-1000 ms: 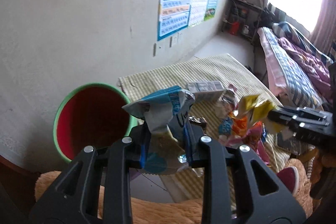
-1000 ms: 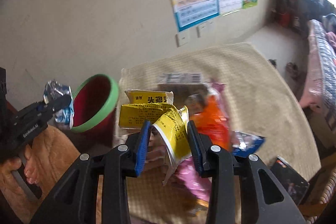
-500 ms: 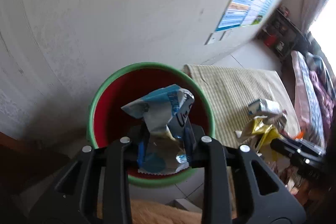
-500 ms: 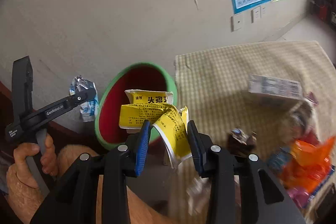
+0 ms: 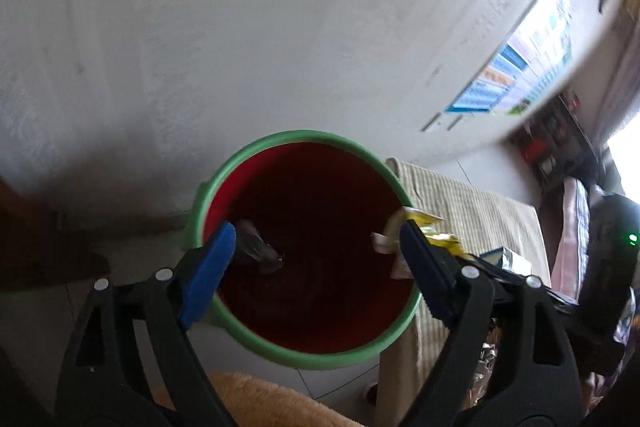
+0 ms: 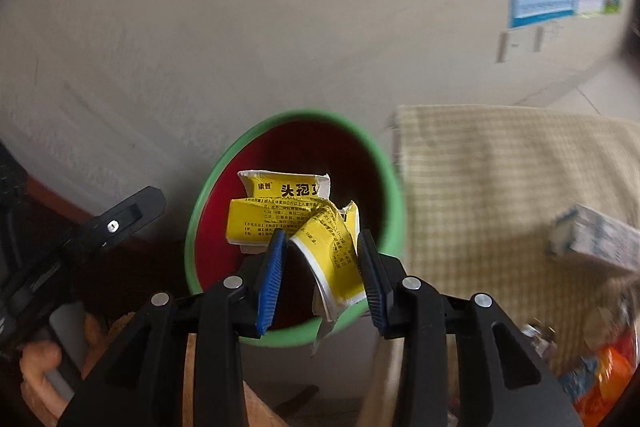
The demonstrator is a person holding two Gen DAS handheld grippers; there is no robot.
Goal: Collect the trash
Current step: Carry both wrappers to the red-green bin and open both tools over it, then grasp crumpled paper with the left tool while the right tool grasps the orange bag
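A: What did the left wrist view show?

B: The left gripper (image 5: 316, 259) hung over the red bin with the green rim (image 5: 280, 223), its jaws having just opened wide, with nothing between the blue pads (image 5: 208, 271). A blurred, dark scrap (image 5: 256, 247) lay down inside the bin; I could not tell what it was. Past the right-hand finger, the yellow wrapper (image 5: 424, 227) showed at the bin's rim, held in the other gripper.

A: And the right wrist view?

B: The right gripper (image 6: 320, 275) was clenched on that crumpled yellow wrapper (image 6: 288, 211), which stood above the bin's mouth (image 6: 216, 187), not yet dropped. The left gripper's black finger (image 6: 116, 223) reached in from the left, beside the bin, and part of a hand (image 6: 40, 367) showed low at that edge. Right of the bin lay a checked cloth (image 6: 500, 167) with a small box (image 6: 592, 239) and blurred orange and blue wrappers (image 6: 604, 371) on it.
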